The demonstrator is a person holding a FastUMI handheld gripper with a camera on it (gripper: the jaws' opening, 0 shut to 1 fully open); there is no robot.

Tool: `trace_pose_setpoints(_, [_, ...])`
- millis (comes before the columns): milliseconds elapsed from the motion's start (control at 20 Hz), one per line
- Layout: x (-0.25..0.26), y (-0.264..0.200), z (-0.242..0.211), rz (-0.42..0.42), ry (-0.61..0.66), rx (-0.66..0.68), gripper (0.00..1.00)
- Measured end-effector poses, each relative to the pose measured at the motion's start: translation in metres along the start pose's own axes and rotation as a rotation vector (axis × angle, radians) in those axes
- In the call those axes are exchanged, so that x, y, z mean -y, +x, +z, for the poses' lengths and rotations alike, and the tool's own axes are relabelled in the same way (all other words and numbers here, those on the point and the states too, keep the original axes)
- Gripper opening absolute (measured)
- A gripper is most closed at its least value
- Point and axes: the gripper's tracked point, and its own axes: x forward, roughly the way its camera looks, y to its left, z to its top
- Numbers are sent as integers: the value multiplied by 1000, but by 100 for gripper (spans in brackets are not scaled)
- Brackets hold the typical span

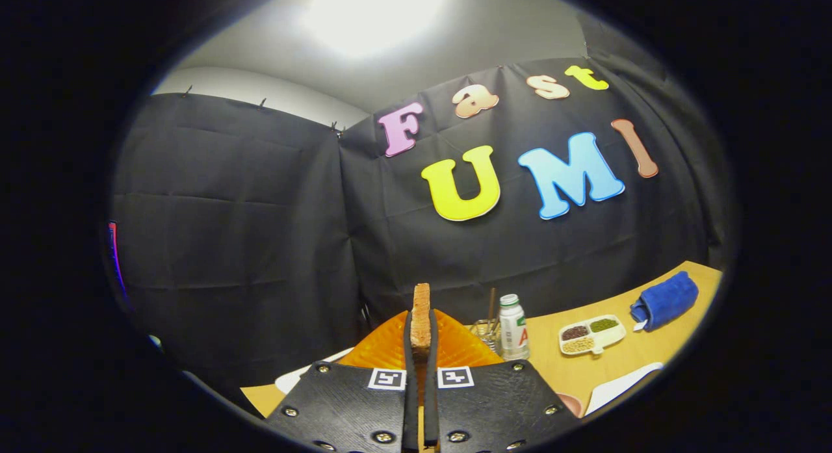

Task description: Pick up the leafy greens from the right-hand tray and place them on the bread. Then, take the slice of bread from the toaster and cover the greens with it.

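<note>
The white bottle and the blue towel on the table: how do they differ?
The white bottle stands upright, while the blue towel lies rolled on its side. The bottle looks hard and smooth and the towel soft. The bottle stands just beyond the gripper, which is shut on a bread slice; the towel lies farther off. Both rest on the wooden table.
</note>
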Motion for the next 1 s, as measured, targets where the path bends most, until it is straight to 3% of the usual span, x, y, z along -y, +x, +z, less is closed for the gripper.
trace_pose_setpoints(250, [71, -24, -25, -149, -123, -49, 4])
trace_pose_setpoints(450, [109, -48, -54, -215, -170, -133, 3])
trace_pose_setpoints(1000, [121, -59, -118, -235, -213, -276, 3])
